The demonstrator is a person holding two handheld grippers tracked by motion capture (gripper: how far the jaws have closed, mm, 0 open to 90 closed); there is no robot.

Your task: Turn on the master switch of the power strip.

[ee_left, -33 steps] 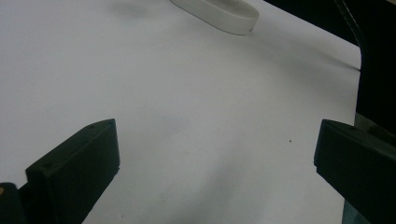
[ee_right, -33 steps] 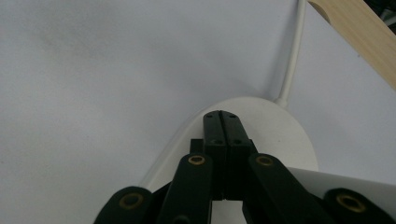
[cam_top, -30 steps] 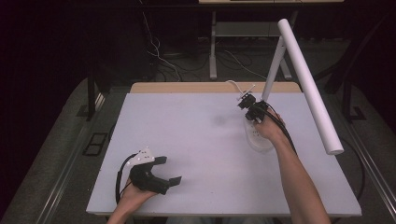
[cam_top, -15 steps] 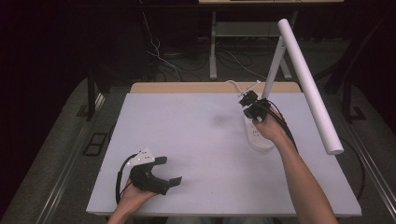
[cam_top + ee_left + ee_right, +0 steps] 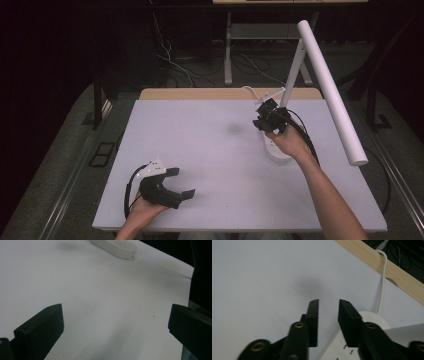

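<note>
The right tongs (image 5: 263, 121), just parting and empty, hover over the lamp base (image 5: 274, 147); the left tongs (image 5: 181, 183) rest spread on the near table (image 5: 210, 150), idle.

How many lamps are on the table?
1. The white desk lamp stands at the table's far right side; its oval base lies under the right gripper, and its long tube head slants out past the table's right edge.
</note>
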